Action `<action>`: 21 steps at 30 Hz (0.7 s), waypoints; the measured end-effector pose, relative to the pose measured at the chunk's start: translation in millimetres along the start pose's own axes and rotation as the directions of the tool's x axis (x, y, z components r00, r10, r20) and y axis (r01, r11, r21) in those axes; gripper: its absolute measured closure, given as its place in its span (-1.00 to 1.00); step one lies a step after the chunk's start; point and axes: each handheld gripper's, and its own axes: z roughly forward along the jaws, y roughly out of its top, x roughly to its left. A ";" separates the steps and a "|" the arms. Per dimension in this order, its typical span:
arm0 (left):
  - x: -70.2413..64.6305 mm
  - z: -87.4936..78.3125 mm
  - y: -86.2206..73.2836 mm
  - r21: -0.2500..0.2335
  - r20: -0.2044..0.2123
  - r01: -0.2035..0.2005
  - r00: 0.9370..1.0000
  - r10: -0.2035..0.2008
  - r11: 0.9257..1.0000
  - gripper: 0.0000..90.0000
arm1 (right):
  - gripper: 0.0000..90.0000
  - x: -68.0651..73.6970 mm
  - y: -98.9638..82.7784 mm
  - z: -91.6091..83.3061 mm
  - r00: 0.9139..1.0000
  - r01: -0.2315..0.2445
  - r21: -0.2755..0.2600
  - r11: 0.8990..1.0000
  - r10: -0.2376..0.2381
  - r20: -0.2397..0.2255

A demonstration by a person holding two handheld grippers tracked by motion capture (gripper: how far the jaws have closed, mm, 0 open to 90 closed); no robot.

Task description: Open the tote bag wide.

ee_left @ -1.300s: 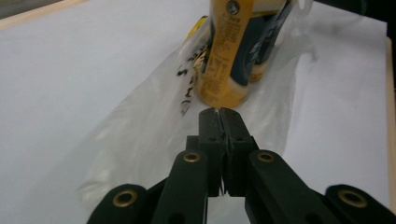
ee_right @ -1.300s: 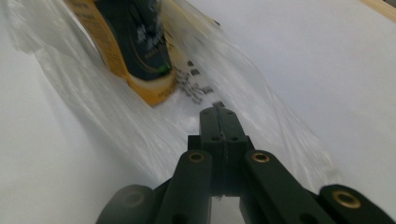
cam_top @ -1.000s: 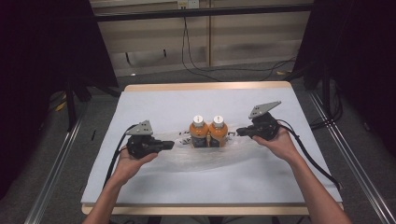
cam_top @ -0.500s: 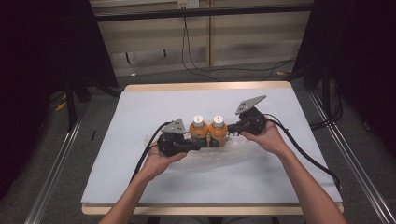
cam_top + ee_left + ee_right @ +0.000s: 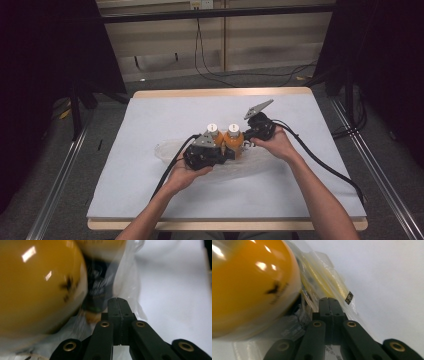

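- Your table (image 5: 150,95) has a pale wooden top; its bare edge shows at the far side and along the near side.
- A white sheet (image 5: 160,125) covers nearly the whole top.
- On the sheet, near the middle, lies a clear plastic bag (image 5: 167,150), crumpled and spread flat.
- Two orange bottles (image 5: 233,139) with white caps stand upright side by side, touching, at the bag.
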 end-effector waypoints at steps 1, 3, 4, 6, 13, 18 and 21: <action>0.3 0.3 -1.1 0.011 -0.009 -0.006 1.000 0.006 1.000 1.00 | 1.00 0.5 -1.0 4.1 1.000 -0.008 0.010 1.000 0.008 -0.001; -0.3 4.5 -6.3 -0.009 -0.012 0.005 1.000 -0.005 1.000 1.00 | 1.00 1.1 -3.6 10.1 1.000 -0.017 0.026 1.000 0.017 -0.009; -0.8 6.1 -8.9 -0.003 -0.020 0.011 1.000 -0.011 1.000 1.00 | 1.00 0.8 -5.3 13.3 1.000 -0.020 0.033 0.999 0.021 -0.012; -0.7 9.2 -14.4 0.016 -0.021 0.014 1.000 -0.014 1.000 1.00 | 1.00 2.5 -7.0 18.6 1.000 -0.022 0.061 0.998 0.022 0.000; 0.8 10.6 -21.1 -0.011 -0.072 0.007 0.997 -0.008 1.000 1.00 | 1.00 -0.5 -11.7 28.9 0.998 -0.055 0.065 0.996 0.056 -0.015; 0.5 15.4 -25.5 -0.011 -0.105 0.007 0.994 -0.008 1.000 1.00 | 1.00 -1.8 -15.5 36.5 0.998 -0.068 0.069 0.995 0.069 -0.009; -0.3 16.3 -27.4 -0.014 -0.113 0.000 0.994 -0.002 1.000 1.00 | 1.00 -2.3 -16.1 37.6 0.998 -0.069 0.064 0.996 0.069 -0.010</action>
